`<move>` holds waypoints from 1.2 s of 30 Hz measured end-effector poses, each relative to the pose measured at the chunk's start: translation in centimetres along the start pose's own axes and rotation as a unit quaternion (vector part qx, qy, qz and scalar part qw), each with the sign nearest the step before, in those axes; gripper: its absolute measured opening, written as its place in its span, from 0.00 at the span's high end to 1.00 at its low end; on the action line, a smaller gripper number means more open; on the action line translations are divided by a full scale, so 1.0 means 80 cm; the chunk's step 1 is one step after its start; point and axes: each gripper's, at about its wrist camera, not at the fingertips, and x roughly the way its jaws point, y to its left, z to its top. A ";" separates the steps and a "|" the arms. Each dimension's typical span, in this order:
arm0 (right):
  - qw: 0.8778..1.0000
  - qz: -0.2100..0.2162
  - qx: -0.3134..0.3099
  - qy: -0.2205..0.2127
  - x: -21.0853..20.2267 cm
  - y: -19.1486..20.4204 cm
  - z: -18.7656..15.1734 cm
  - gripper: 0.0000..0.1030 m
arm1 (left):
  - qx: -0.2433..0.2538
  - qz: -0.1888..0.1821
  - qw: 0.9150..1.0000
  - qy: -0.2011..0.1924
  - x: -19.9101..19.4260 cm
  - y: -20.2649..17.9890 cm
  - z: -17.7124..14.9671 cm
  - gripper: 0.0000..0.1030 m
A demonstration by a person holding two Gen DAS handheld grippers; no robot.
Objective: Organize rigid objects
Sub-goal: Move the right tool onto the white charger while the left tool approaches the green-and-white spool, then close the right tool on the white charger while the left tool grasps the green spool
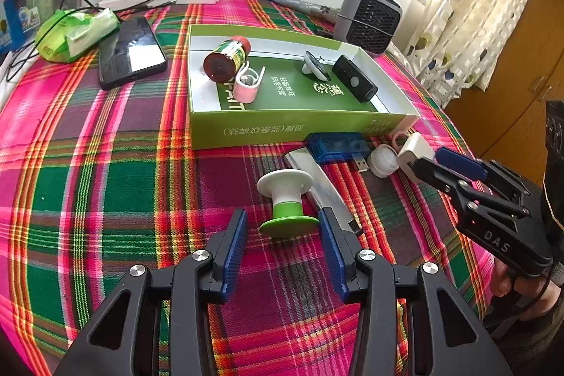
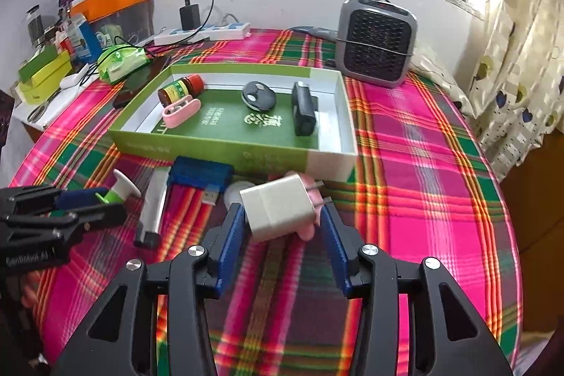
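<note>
Table: a round top under a bright plaid cloth [image 2: 423, 164], pink, green and red.
Box: a shallow green cardboard box [image 1: 282, 129] lay open near the middle of the cloth.
Box contents: a brown bottle [image 1: 225, 59] with a red cap lay on its side at the left end, touching a pink case [image 1: 246, 81]; a dark key fob [image 2: 258, 96] sat near the middle; a black device [image 2: 304, 110] lay at the right end.
Left gripper: the left gripper [image 1: 282, 235] was low over the cloth, its jaws spread apart and gripping nothing.
Spool: a spool [image 1: 287, 203] with a white top and a green base lay tipped on the cloth between the blue pads [image 1: 236, 245], touching neither as far as could be seen.
Right gripper: the right gripper [image 2: 282, 221] stood just in front of the box; its jaws were parted around a white plug adapter [image 2: 278, 210]. The left pad looked to be touching it; contact on the right side could not be told.
Adapter: tilted, metal prongs pointing toward the box, with something pink partly hidden beneath it.
Loose items: a silver bar [image 1: 317, 185], a blue USB device [image 1: 336, 147] and a small white round lid [image 1: 382, 161] lay on the cloth in front of the box.
Surroundings: a phone [image 1: 130, 53], a green packet [image 1: 74, 34], a power strip [image 2: 204, 32] and a small grey heater [image 2: 377, 39] stood well beyond the box.
</note>
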 end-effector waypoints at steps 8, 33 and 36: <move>1.000 -0.022 0.009 0.007 -0.008 -0.019 -0.016 0.55 | -0.001 0.000 1.000 0.000 0.000 0.000 0.000 0.60; 0.991 0.004 0.135 0.020 0.024 -0.021 0.001 0.55 | -0.002 -0.002 1.000 -0.001 0.001 0.001 0.001 0.60; 0.991 -0.004 0.130 0.019 0.021 -0.020 -0.001 0.55 | 0.001 0.001 1.000 -0.001 0.001 0.000 0.002 0.60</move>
